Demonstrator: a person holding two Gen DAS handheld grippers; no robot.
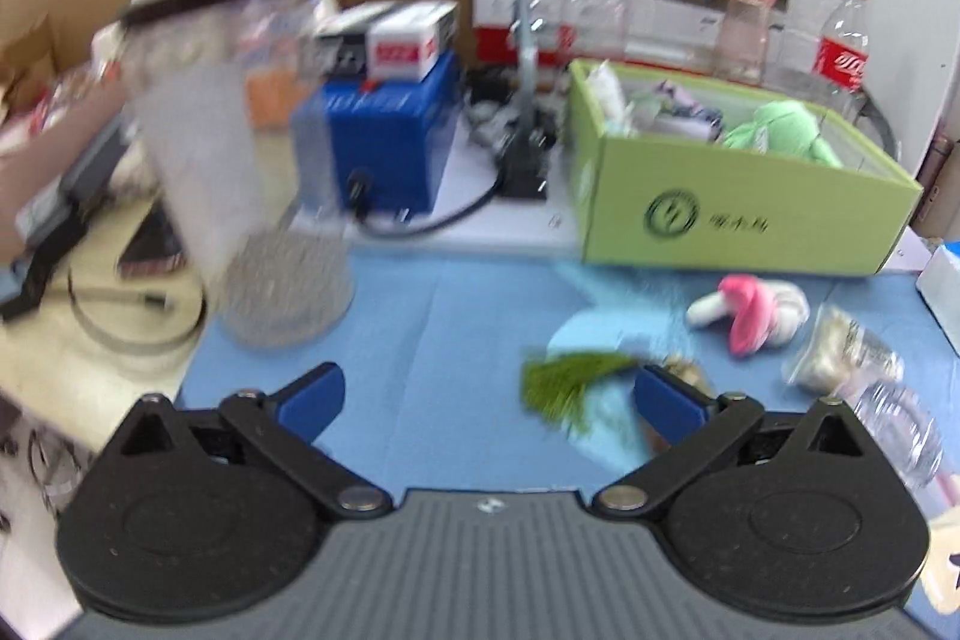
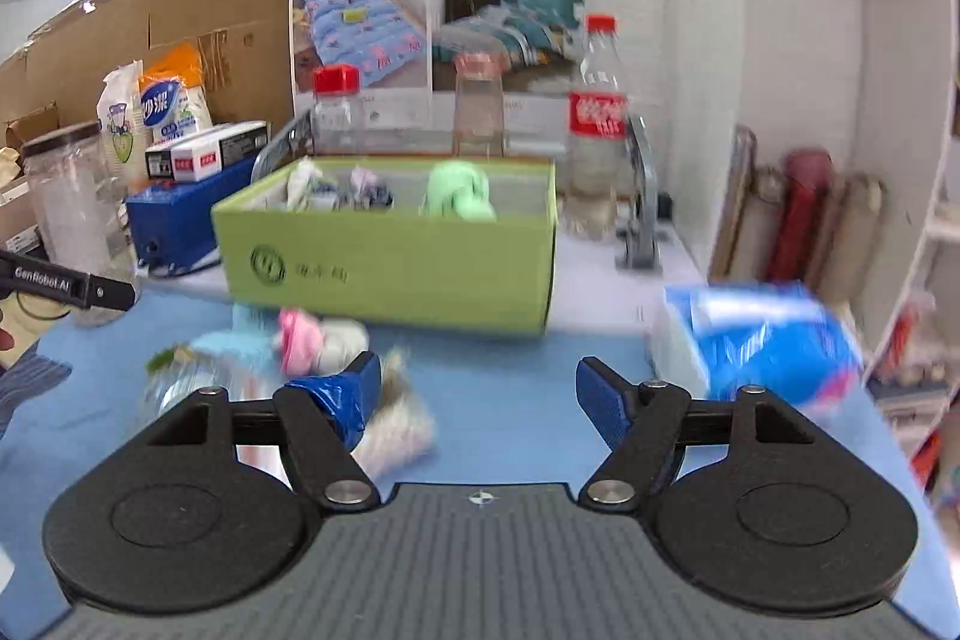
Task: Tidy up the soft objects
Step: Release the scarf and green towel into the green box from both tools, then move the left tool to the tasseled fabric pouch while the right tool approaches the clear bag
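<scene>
Blurred beyond both spread jaws: pink plush toy on blue tabletop. Behind, green box holding soft items, half hidden by wall.

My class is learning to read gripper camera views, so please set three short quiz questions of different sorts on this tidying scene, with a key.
1. True or false: the green box already holds a light green soft item.
2. Which lies on the blue mat in front of the box? A) pink and white plush toy B) red mug C) yellow sponge
3. Fill in: the left gripper and right gripper both have their jaws ____.

Key: 1 true; 2 A; 3 open, with nothing held between them.
</scene>
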